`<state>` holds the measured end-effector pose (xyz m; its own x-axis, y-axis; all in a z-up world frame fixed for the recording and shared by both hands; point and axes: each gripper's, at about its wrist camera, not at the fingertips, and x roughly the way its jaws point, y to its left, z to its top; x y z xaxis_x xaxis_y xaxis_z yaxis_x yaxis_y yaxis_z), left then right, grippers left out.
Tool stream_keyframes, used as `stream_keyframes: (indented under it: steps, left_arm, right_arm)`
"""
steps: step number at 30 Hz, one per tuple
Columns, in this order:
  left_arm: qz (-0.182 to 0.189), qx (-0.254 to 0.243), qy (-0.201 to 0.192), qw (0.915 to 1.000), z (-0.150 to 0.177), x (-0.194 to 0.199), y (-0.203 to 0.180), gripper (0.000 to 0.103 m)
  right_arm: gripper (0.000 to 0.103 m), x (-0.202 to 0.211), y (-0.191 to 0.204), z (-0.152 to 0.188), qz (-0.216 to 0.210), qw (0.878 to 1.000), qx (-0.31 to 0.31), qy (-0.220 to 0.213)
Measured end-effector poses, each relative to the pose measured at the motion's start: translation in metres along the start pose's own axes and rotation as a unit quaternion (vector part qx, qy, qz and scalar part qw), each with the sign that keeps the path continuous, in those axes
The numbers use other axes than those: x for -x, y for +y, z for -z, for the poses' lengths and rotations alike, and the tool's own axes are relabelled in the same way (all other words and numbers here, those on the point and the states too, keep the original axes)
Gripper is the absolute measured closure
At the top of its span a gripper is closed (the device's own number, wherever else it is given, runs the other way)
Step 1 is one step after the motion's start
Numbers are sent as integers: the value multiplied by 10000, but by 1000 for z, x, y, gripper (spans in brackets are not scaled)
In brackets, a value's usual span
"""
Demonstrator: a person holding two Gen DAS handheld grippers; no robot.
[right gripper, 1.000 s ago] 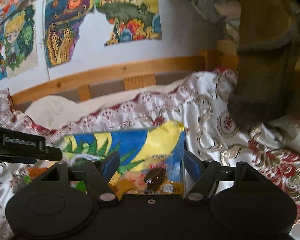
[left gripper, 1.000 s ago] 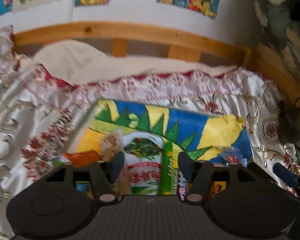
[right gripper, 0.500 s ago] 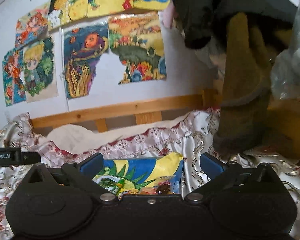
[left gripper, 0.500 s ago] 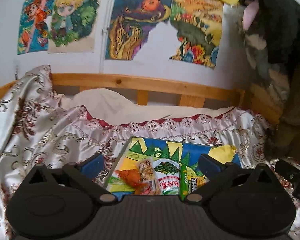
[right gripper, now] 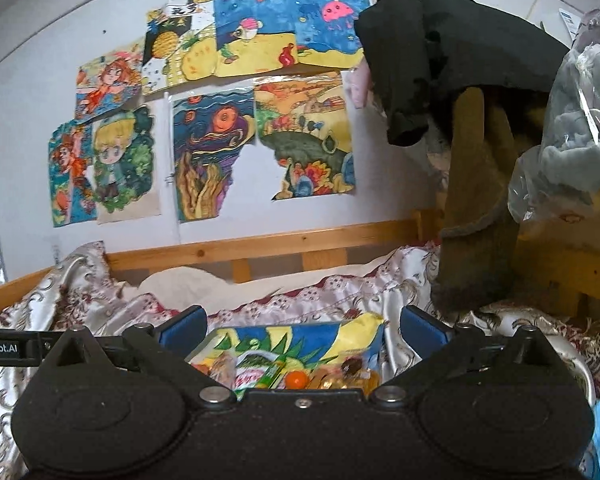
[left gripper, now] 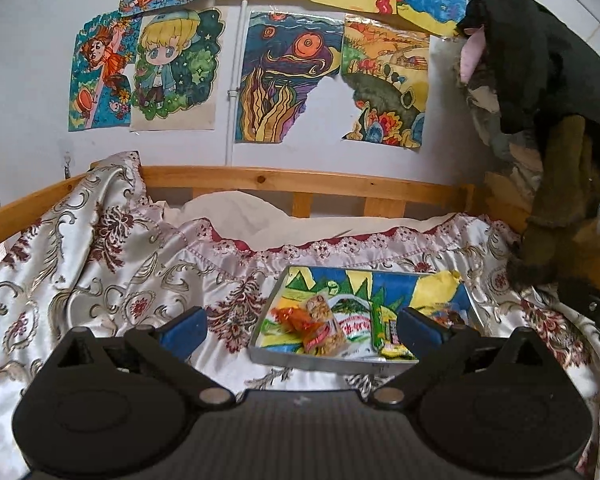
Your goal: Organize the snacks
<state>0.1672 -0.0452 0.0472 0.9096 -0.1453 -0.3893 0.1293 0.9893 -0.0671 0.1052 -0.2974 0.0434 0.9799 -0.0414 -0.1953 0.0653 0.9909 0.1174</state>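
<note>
While both hand-held grippers hang above the bed, the scene reads as follows.

Left hand-held gripper point(left gripper: 302, 326): low in the left wrist frame, blue-padded fingers point(left gripper: 185, 330) spread wide apart, nothing between them.

Right hand-held gripper point(right gripper: 303, 326): low in the right wrist frame, fingers likewise spread wide, gripping nothing.

Tray point(left gripper: 320, 361): shallow grey-rimmed tray with a colourful drawing as its floor, lying on the bedspread at lower centre-right of the left wrist frame; in the right wrist frame it sits at bottom centre, partly hidden by the gripper body.

Snacks point(left gripper: 324, 326): several packets lying in the tray's near part: an orange wrapper at the left, touching a clear packet of pale pieces, then a white-and-red bag, then a green stick pack towards the right.

Bedspread point(left gripper: 112, 264): shiny cream fabric with dark red and gold scrollwork, rumpled across the left half.

Bed rail point(left gripper: 300, 182): light wood, running across mid-frame.

Wall drawings point(left gripper: 284, 80): bright pictures across the upper frame.

Dark clothing point(left gripper: 540, 60): hanging at upper right.
</note>
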Motion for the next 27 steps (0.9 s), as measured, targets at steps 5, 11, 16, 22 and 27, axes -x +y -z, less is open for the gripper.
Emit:
stream_keyframes:
  steps: [5, 11, 16, 22, 27]
  left_arm:
    - [-13, -136, -26, 9999, 13, 20, 5, 0]
    - [-7, -189, -103, 9998, 25, 40, 9, 0]
    - [-66, -37, -167, 9998, 37, 58, 17, 0]
    - [-108, 101, -119, 9998, 51, 74, 22, 0]
    - [-178, 148, -163, 9996, 64, 87, 25, 0]
  right_arm:
    - [1, 26, 11, 10, -50, 9999, 145, -29]
    - [1, 54, 20, 24, -11, 9996, 278, 11]
    - [1, 72, 22, 34, 20, 9995, 283, 114]
    - [1, 90, 22, 43, 134, 9992, 295, 218]
    - [1, 100, 21, 51, 197, 9990, 236, 322]
